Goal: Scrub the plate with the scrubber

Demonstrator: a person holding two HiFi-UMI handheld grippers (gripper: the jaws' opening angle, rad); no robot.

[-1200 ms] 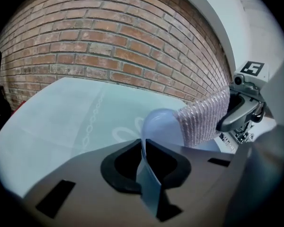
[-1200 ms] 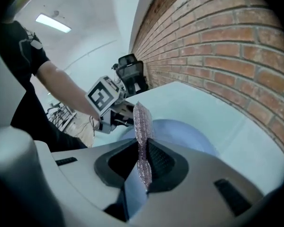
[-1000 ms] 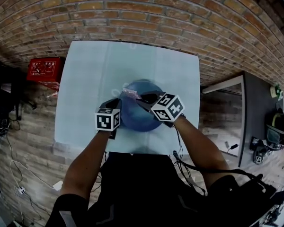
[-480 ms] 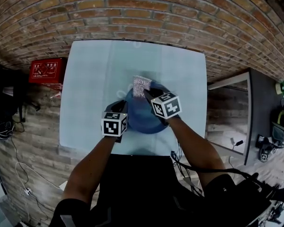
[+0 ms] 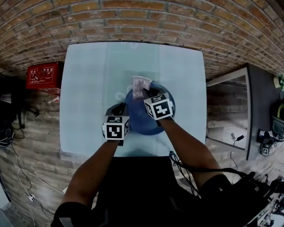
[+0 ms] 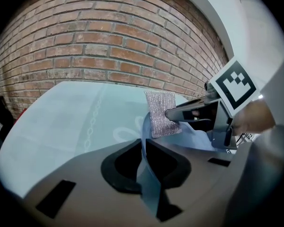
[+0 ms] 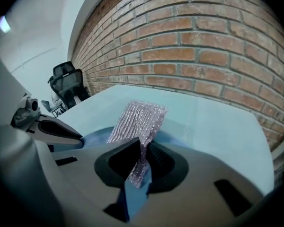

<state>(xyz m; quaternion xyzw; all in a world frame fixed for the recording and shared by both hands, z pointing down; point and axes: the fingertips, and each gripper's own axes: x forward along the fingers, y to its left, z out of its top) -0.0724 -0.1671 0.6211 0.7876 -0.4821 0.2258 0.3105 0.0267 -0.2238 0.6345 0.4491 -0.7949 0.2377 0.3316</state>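
Note:
A blue plate lies near the front of the pale blue table. My left gripper is shut on the plate's near-left rim, which runs edge-on between its jaws. A silver mesh scrubber sticks out over the plate's far edge, and my right gripper is shut on its lower end. In the right gripper view the scrubber stands up from between the jaws above the plate. The left gripper view shows the scrubber pinched by the right gripper.
A brick wall rises behind the table's far edge. A red box sits off the table's left side. Cables trail on the floor at lower left. An office chair stands further off to the left.
My right gripper has swung towards the plate's far edge and dipped down, turning the scrubber from lying across the plate to standing out over its far rim. The left gripper has kept its hold.

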